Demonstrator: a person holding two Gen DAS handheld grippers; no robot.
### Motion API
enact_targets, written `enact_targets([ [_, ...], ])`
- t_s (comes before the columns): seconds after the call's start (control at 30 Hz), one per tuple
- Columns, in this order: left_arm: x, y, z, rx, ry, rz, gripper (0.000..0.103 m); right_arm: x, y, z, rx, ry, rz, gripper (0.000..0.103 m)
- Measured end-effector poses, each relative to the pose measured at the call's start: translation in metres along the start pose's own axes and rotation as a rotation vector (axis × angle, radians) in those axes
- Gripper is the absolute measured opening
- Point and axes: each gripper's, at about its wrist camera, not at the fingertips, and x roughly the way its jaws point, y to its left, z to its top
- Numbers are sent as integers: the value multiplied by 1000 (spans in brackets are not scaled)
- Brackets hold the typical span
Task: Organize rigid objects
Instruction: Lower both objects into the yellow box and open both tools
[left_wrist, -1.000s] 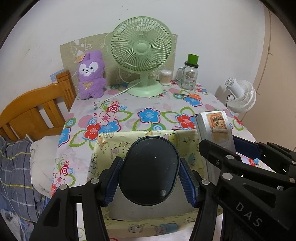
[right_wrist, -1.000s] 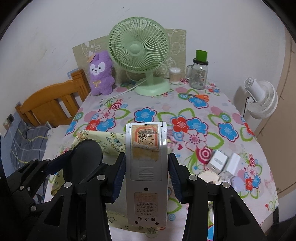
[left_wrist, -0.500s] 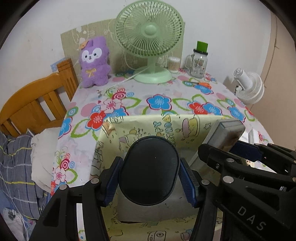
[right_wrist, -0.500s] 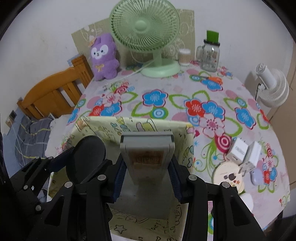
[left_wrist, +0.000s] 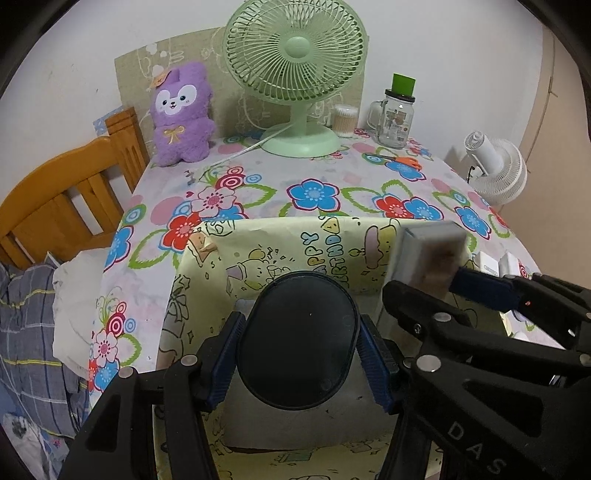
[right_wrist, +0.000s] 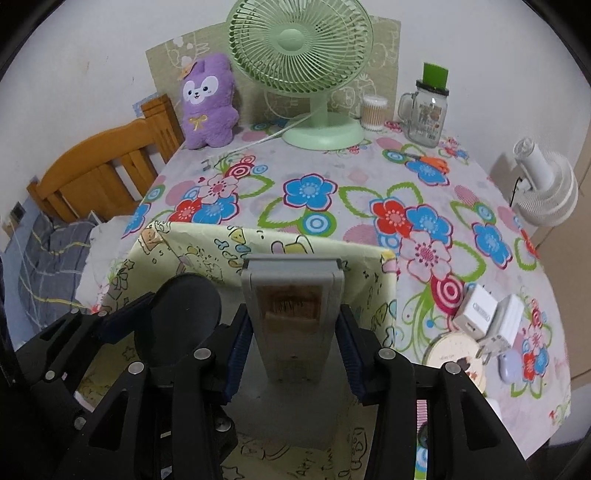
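My left gripper (left_wrist: 299, 350) is shut on a dark oval case (left_wrist: 298, 339) and holds it over the open yellow cartoon-print box (left_wrist: 280, 236). My right gripper (right_wrist: 293, 343) is shut on a grey remote control (right_wrist: 293, 314) with a brown label, tilted down into the same box (right_wrist: 207, 236). The remote also shows in the left wrist view (left_wrist: 428, 258), at the box's right side. The dark case shows in the right wrist view (right_wrist: 181, 317) to the left of the remote. The box floor is grey.
The flowered tablecloth (right_wrist: 314, 192) carries a green fan (right_wrist: 306, 74), a purple plush (right_wrist: 208, 99), a glass jar mug (right_wrist: 426, 110), orange scissors (right_wrist: 430, 162), white chargers (right_wrist: 487, 317) and a round tin (right_wrist: 456, 356). A wooden bed frame (left_wrist: 59, 199) stands left, a white fan (right_wrist: 546, 188) right.
Both grippers have moved down and forward over the box. The remote has tipped from lying flat to pointing steeply down into the box. The dark case has come lower.
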Motion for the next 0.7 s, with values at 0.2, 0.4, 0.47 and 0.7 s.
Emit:
enact_targets([
  [0.2,-2,5,2,-28,-9,0,71,-5,2,4,-29,-54,-46,76],
  [0.4,-2,4,3,-29,-12,11,84,-8,-3,4,-20,-54,-53,76],
  [0.47,-2,3,3,-27,-10,6,89,-10,-4,3,-21,-56,-65,76],
  [0.7,-5,-6,3,-19,-14,23,97,-17,-15,-1,-7,-72,-89,84],
])
